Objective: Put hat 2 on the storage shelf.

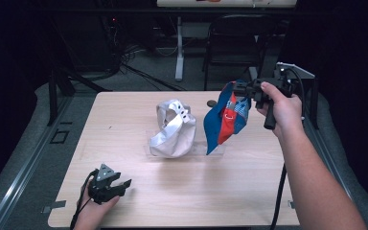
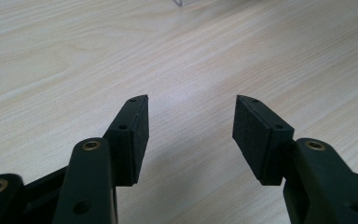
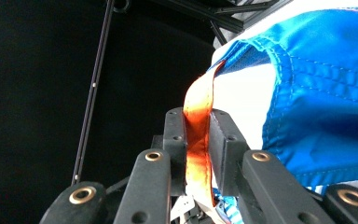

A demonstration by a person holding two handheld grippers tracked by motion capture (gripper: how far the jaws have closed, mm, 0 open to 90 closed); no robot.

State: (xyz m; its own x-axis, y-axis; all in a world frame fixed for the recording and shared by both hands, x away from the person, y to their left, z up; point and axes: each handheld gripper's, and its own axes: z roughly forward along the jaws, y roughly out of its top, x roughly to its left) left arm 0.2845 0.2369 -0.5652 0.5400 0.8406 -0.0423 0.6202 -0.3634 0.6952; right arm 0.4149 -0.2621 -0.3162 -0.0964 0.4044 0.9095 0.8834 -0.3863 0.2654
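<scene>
Blue cap [image 1: 225, 120] beside white cap [image 1: 175, 129]

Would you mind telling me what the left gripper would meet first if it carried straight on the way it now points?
Probably the bare table: the open left gripper points low across it, with a clear tray edge farther off.

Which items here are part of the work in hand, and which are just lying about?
In use:
- blue and red cap, hanging from its orange strap
- right gripper, shut on the strap

Lying about:
- white cap
- left gripper, open over the table
</scene>
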